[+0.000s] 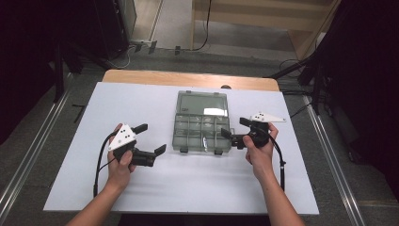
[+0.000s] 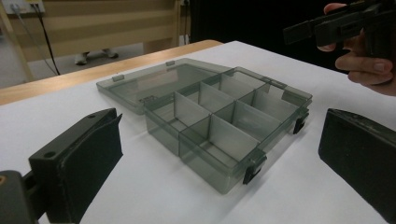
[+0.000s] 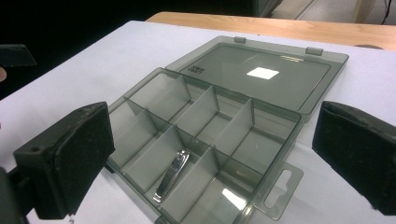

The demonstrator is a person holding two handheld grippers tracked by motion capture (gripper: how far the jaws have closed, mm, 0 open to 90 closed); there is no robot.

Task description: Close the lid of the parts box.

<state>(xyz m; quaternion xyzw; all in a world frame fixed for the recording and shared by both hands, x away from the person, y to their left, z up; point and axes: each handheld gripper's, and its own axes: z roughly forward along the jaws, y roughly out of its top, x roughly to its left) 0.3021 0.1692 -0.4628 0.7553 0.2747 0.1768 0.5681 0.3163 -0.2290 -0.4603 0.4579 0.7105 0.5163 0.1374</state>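
Observation:
A smoky clear plastic compartment box (image 1: 175, 135) lies open in the middle of the white table, its lid (image 1: 202, 104) folded flat on the far side. A metal nail clipper (image 3: 172, 176) lies in one compartment at the box's (image 3: 154, 75) end nearest the right gripper. My left gripper (image 1: 151, 138) hovers open just left of the box (image 2: 201, 164), nothing between its jaws. My right gripper (image 1: 234, 127) stands open at the box's right edge, also empty. In the left gripper view the right gripper (image 2: 336, 23) and its hand appear beyond the box.
A white sheet (image 1: 188, 181) covers the wooden table, whose bare edge (image 1: 188, 77) runs along the back. Cables trail from both grippers toward the front. Dark stands and floor cables surround the table. The other compartments look empty.

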